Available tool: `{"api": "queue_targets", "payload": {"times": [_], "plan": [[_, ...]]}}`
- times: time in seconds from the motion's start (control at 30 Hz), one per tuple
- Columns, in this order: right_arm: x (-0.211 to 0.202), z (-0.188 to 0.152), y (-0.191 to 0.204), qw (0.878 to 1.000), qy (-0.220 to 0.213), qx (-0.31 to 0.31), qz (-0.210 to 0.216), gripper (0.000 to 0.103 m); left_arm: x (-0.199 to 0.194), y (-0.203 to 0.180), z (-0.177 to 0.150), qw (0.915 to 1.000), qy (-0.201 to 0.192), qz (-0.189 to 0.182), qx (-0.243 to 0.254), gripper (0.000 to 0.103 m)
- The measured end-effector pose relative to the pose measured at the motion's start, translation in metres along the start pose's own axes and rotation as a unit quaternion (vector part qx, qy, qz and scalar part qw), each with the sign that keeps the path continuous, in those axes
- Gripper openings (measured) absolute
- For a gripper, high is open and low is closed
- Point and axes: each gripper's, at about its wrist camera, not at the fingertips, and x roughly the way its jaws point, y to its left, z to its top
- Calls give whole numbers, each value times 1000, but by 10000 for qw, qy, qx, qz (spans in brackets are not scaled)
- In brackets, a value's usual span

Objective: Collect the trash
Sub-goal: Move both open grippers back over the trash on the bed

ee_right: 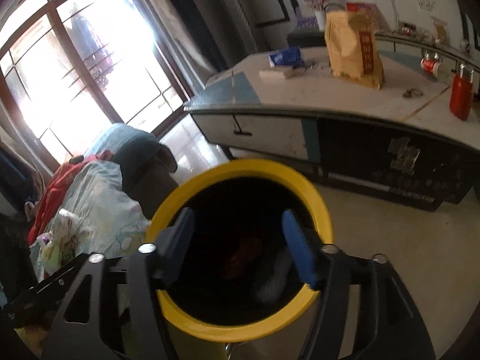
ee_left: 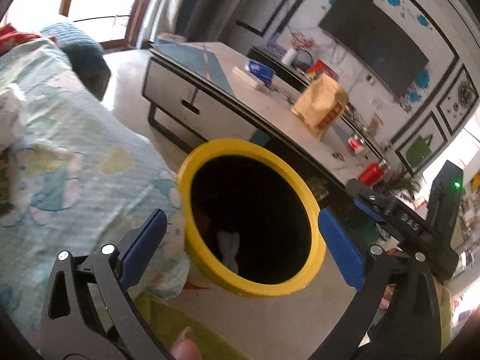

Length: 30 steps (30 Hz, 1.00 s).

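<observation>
Where the room opens out behind everything, a tall window [ee_right: 81, 69] glares white, and a dark television [ee_left: 375, 39] hangs on a wall painted with blue blossoms. Next in bulk comes a bed or sofa draped in a pale quilt [ee_left: 69, 162] with pastel shapes, a red cloth [ee_right: 57, 192] bunched near its far end; which piece of furniture it is cannot be told. Opposite stands a long low table [ee_right: 345, 102] with a white top, teal panels and dark front. On that top sit a tan paper bag [ee_right: 354, 51] standing upright, a red bottle [ee_right: 460, 96] near the right end, a blue packet [ee_right: 285, 55] beside a flat white box [ee_right: 274, 73], and a small red-labelled can [ee_right: 430, 64] lying farther back.

Between quilt and table, on the pale floor, stands the bin [ee_left: 318, 210] with its broad yellow rim and black inside. Trash lies at the bottom: a pale grey scrap [ee_left: 229, 249] shows in the left wrist view, and something reddish [ee_right: 246, 252] beside a grey piece in the right wrist view, both dim.

Over the bin's mouth hangs the left gripper [ee_left: 243, 243], its blue pads spread wide to either side of the rim, nothing between them. Also over the opening, the right gripper [ee_right: 240, 243] has its pads parted and released, empty. A fingertip [ee_left: 184, 348] shows at the lower edge of the left view.
</observation>
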Motion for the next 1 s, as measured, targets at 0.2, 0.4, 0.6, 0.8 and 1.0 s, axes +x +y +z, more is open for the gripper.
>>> {"api": "queue_targets", "payload": {"times": [0.2, 0.4, 0.6, 0.8, 1.0], "plan": [[-21, 4, 21, 9989, -427, -173, -110, 81, -34, 11, 3, 9986, -382, 358, -43, 93], [-39, 5, 49, 9963, -788, -283, -187, 86, -61, 24, 5, 9955, -675, 663, -12, 93], [-45, -5, 87, 9952, -770, -608, 23, 89, -91, 38, 2, 9914, -969, 881, -5, 93], [-50, -15, 117, 9942, -729, -755, 212, 91, -124, 55, 1, 9843, -1385, 1089, -60, 93], [-50, -25, 142, 9930, -630, -944, 340, 92, -147, 68, -2, 9762, -1705, 1340, -17, 93]]}}
